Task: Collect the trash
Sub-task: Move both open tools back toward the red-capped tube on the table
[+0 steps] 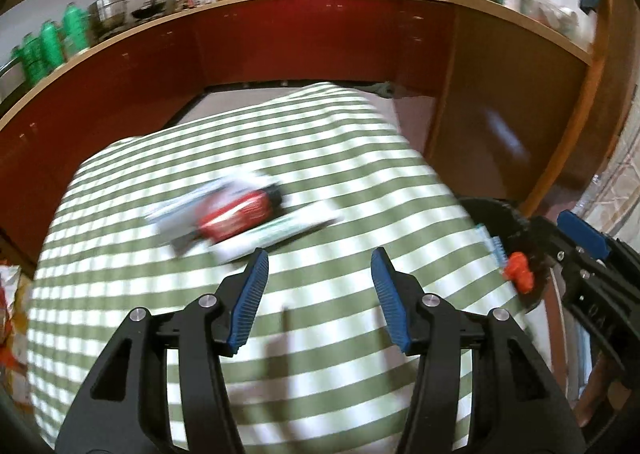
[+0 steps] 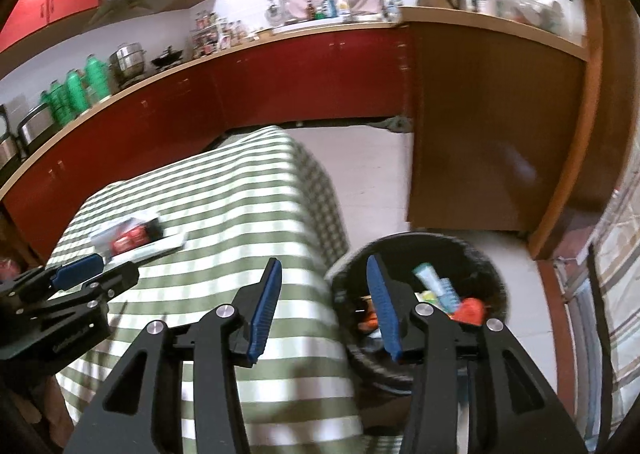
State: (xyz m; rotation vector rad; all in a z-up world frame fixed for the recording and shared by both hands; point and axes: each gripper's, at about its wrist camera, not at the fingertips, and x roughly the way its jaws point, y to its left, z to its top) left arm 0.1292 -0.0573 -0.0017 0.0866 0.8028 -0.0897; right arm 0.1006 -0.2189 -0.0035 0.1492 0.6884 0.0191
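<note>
Round black trash bin [image 2: 486,254] on the floor just right of the table [image 2: 256,182], w/ crumpled wrappers inside: teal-white tube [image 2: 434,280], orange-red scrap [image 2: 470,310]. Table wears green-white striped cloth. On it, blurred pile: red-black packet [image 1: 240,214] atop white flat carton [image 1: 276,234]. Left tool [image 1: 318,266] open, empty, above cloth near pile. Right tool [image 2: 324,274] open, empty, over bin edge.
</note>
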